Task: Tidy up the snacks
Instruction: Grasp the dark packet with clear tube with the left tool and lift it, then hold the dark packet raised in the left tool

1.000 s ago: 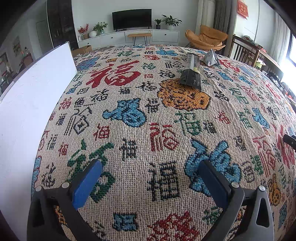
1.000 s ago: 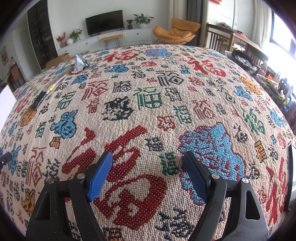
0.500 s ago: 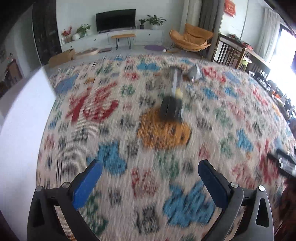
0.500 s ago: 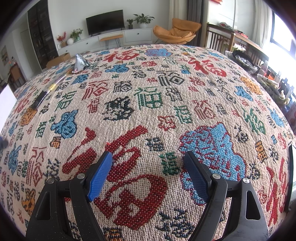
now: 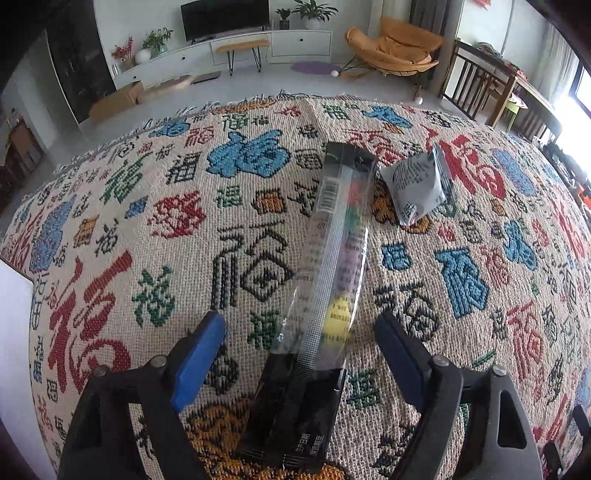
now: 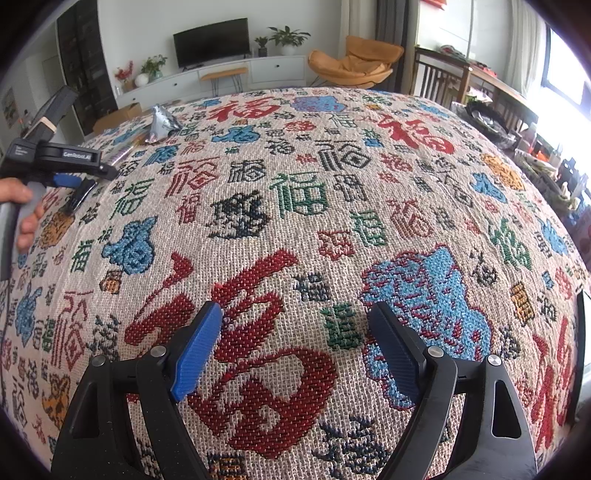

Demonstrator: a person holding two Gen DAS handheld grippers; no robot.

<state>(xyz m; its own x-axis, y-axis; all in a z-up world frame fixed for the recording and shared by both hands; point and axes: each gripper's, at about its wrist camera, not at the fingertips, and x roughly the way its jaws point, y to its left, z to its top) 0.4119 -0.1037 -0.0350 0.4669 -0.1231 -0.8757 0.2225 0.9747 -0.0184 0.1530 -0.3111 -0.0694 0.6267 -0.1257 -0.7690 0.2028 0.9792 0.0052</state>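
Snack stick (image 5: 325, 280) flat, lengthwise away from cam

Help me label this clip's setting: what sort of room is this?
Most likely a home living room: a flat television on a long white media cabinet, an orange lounge chair, and potted plants beyond the patterned woven cloth.

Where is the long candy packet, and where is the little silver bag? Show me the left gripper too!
long candy packet (image 5: 328, 258): left wrist view, on its clear middle stretch.
little silver bag (image 5: 415, 188): left wrist view, on its printed front.
left gripper (image 5: 299, 336): left wrist view, midway between its blue-padded fingertips.
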